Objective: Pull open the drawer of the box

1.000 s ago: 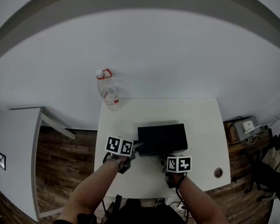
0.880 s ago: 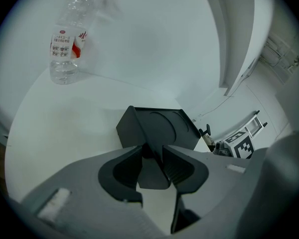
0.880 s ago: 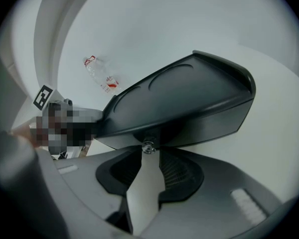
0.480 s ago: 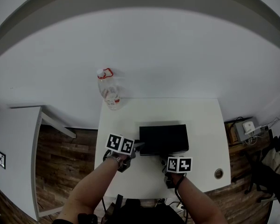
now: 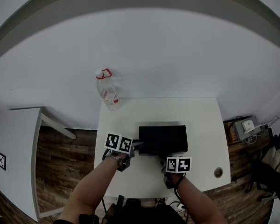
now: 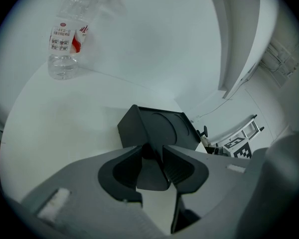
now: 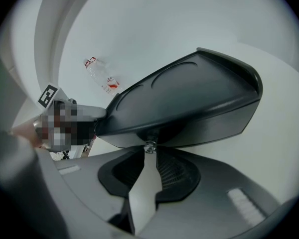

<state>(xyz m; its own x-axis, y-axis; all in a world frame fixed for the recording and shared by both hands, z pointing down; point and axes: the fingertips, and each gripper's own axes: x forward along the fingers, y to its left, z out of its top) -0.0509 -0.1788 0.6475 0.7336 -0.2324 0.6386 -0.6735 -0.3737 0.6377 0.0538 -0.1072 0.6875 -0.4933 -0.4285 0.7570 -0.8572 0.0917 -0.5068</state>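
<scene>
Black box (image 5: 163, 139): sat at the middle of the white table (image 5: 200, 120), long side facing the person.
Drawer knob (image 7: 149, 147): small and metal, on the box's near face at 6 o'clock.
Left gripper (image 5: 136, 146): at the box's 8 o'clock, jaws clamped on its near-left corner.
Right gripper (image 5: 165, 157): at the box's 6 o'clock; its jaws had just been closing and pinched the knob at their tips.
Water bottle (image 5: 109, 93): clear plastic, upright at 11 o'clock from the box, well apart.
</scene>
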